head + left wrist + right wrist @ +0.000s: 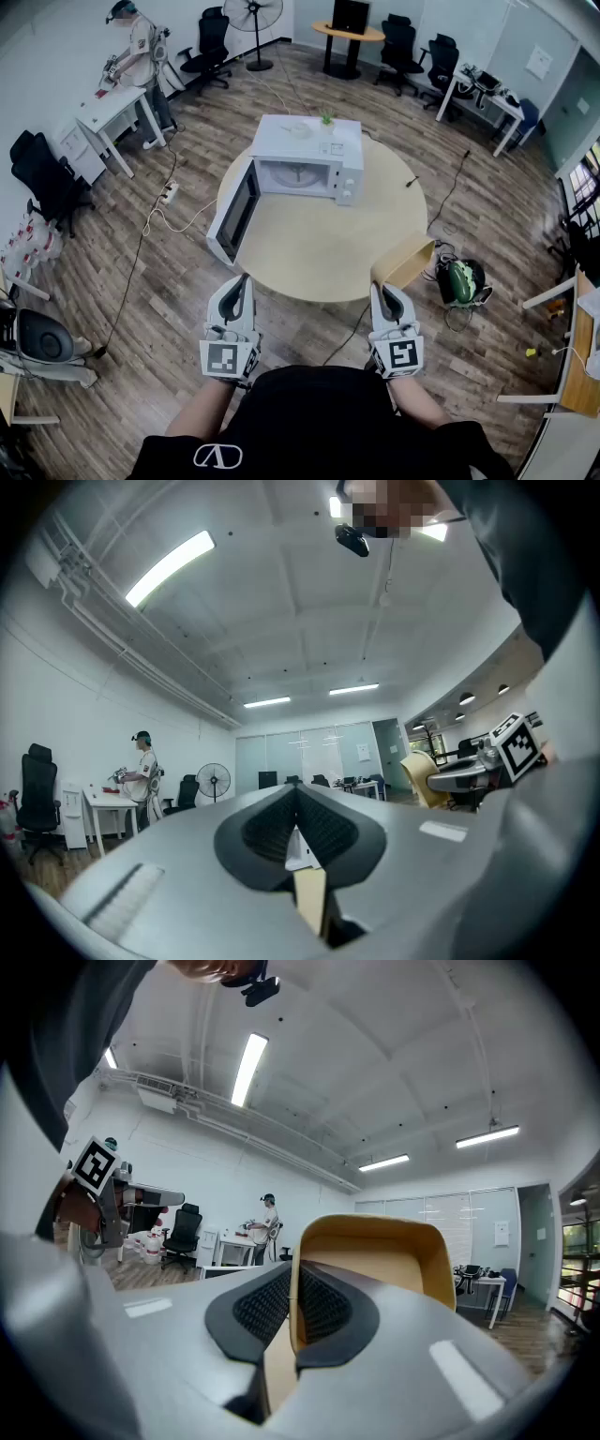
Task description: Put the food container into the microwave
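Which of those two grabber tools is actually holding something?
The right gripper: its jaws pinch one edge of the tan food container. The left gripper is closed on nothing.

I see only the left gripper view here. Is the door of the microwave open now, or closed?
Observer: Open. The head view shows the microwave with its door swung wide.
Operator: Does the right gripper hold the food container?
Observer: Yes. The right gripper view shows its jaws shut on the food container's wall.
Operator: Where is the container now?
Observer: In the head view, it shows at the round table's near right edge, short of the microwave.
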The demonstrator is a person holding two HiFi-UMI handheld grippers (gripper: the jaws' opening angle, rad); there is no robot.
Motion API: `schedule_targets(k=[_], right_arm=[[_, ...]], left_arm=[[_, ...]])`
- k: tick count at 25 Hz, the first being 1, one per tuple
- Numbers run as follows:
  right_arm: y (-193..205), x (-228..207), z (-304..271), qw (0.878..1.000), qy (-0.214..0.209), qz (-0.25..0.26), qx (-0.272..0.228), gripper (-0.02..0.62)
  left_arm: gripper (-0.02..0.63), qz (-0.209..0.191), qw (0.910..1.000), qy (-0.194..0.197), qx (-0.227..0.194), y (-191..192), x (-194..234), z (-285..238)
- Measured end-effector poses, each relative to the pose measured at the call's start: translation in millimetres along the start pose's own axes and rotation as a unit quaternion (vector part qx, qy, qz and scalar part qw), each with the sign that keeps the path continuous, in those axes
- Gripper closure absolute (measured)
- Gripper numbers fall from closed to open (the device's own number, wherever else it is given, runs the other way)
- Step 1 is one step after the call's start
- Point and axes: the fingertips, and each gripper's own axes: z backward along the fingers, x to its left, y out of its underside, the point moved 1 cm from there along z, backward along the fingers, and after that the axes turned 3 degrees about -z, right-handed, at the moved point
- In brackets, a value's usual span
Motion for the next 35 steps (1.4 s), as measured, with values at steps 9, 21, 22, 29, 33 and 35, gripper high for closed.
schedule_targets(k=[9,21,22,29,33,35], right_arm=[[3.5,2.5,3.7,1.0,-0.011,-0.006,0.006,0.579],[5.1,-1.6,17.2,1.0,-0.02,-0.014,-0.008,0.577],[6.3,-3.4,18.7,1.0,-0.02,-0.015,-0.008,0.577],[15.4,-20.6,24.2,0.999,-0.038,-0.024,-0.013,0.577],[22.5,-30.4,24.2,0.998,-0.055,-0.031,-0.021,0.577],[25.5,-31.9,24.2,0.997,-0.065,-0.035,-0.023,0.577]], left_arm=[[0.606,0.006,1.0,-0.003,0.005,2.6,-4.1,3.4],[0.606,0.006,0.9999,0.001,0.01,3.7,-26.2,0.5],[0.606,0.006,0.9999,0.0,0.01,3.8,-28.7,-0.1],[0.606,-0.004,0.9994,-0.024,0.023,2.1,-48.9,-5.1],[0.606,-0.015,0.9994,-0.027,0.018,2.4,-66.6,-6.6],[0.606,-0.021,0.9991,-0.032,0.022,1.2,-72.2,-5.6]])
